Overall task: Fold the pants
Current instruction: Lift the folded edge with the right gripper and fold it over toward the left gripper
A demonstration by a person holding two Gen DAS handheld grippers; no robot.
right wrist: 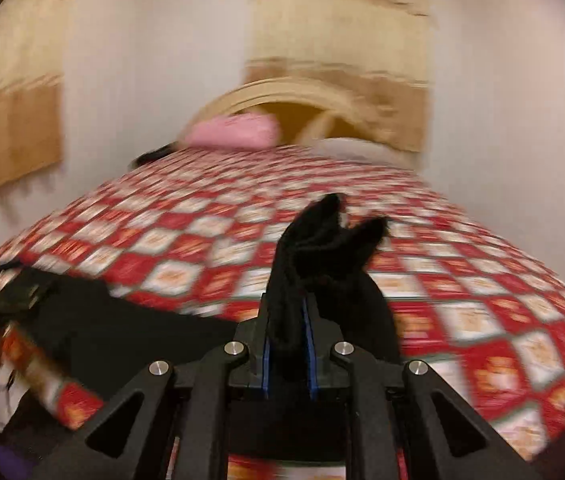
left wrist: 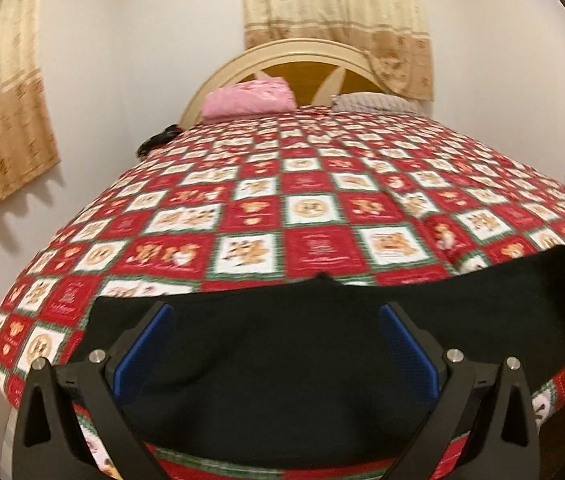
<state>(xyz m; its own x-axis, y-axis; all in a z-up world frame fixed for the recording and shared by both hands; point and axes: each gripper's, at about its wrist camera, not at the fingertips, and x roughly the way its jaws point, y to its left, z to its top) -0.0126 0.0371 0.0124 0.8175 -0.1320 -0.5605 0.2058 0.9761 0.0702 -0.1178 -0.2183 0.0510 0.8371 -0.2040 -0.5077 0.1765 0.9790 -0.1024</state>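
Black pants [left wrist: 282,344] lie across the near edge of a bed with a red and white checked quilt [left wrist: 306,204]. My left gripper [left wrist: 276,312] hovers over the pants with its blue pads wide apart and nothing pressed between them. At the right edge of that view a bunch of the pants rises off the bed. In the right wrist view my right gripper [right wrist: 288,312] is shut on a bunch of the black pants [right wrist: 322,248], which sticks up past the fingertips. The rest of the pants trails to the left over the quilt [right wrist: 462,280]. This view is blurred.
A pink folded cloth [left wrist: 248,98] and a striped pillow [left wrist: 374,101] lie by the curved headboard [left wrist: 306,50]. Beige curtains [left wrist: 338,16] hang on the white wall. A dark item [left wrist: 158,140] rests at the bed's far left edge.
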